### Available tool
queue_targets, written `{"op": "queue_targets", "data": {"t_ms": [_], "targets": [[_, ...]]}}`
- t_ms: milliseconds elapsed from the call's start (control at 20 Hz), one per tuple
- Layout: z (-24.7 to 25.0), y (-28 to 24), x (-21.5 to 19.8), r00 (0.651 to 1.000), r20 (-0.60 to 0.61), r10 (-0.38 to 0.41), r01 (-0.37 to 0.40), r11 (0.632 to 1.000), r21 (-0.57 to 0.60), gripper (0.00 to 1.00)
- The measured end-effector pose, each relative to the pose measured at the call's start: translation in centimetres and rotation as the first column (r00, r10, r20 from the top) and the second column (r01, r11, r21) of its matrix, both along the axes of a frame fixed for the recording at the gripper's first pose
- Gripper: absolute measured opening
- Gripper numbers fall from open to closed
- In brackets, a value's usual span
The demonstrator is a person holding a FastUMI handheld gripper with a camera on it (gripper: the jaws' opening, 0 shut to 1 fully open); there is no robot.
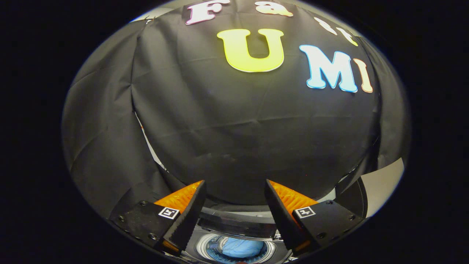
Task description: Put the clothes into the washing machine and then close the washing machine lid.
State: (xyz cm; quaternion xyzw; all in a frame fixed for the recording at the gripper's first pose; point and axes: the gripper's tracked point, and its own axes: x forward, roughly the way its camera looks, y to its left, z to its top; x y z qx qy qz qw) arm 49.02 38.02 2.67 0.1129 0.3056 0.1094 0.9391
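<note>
Gripper view looks forward along my two fingers, and most of what I see beyond them is the booth's black cloth wall (234,128), creased and hanging in folds. My gripper (234,190) stands open: the two fingers are spread well apart, their tips pointing up toward the cloth, and nothing sits between them. Each finger has a black ribbed pad facing inward and an orange body (179,198) on its outer side, with a small square marker on the black block behind it.

Down low, between and beneath my fingers, I see the washing machine (236,223). Its dark top edge runs across just under the fingertips. Below that the round drum opening (205,246) shows, ringed in pale metal. Inside the drum lies a piece of light blue clothing (240,247), bunched in the middle of the opening. I hold nothing, and my fingers are above the machine, apart from it.

Off past my right finger, a pale flat panel (383,187) rises at a slant beside the cloth. I cannot tell what it belongs to.
</note>
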Motion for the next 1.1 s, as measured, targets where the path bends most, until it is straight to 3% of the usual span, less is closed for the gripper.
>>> {"op": "queue_targets", "data": {"t_ms": [400, 550, 1100], "targets": [[-4.4, -0.3, 0.0, 0.996, -0.088, -0.010, 0.007, 0.999, -0.035, 0.98], [-4.6, -0.6, 0.3, 0.996, -0.083, -0.038, 0.039, 0.999, 0.006, 0.98], [-4.6, -0.3, -1.1, 0.997, -0.068, -0.028, 0.028, 1.000, -0.006, 1.00]]}}
